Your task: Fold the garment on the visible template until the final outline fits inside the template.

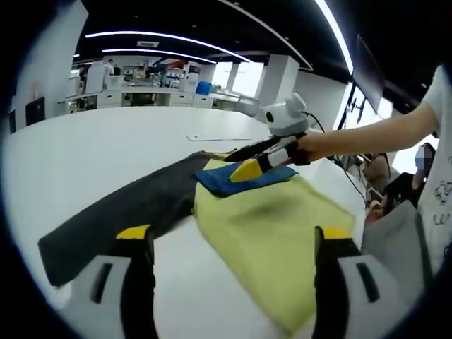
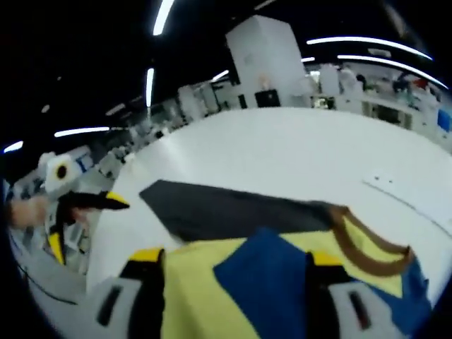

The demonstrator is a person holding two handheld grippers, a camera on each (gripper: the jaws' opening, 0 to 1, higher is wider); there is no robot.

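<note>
Left gripper view: right gripper (image 1: pixel 248 168) pinching garment (image 1: pixel 268 233) far edge on white table (image 1: pixel 92 155). Left gripper (image 1: pixel 233 244) open, hovering. Right gripper view: brown collar (image 2: pixel 353 244).

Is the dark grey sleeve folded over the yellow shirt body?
No, the dark grey sleeve lies stretched out on the white table, beside the yellow shirt body.

Large white round table (image 1: pixel 85 162): bare surface toward 10 o'clock. White office desks and cabinets (image 1: pixel 141 92) beyond at 11 o'clock. Long ceiling light strips (image 1: pixel 191 37) at 12 o'clock.
</note>
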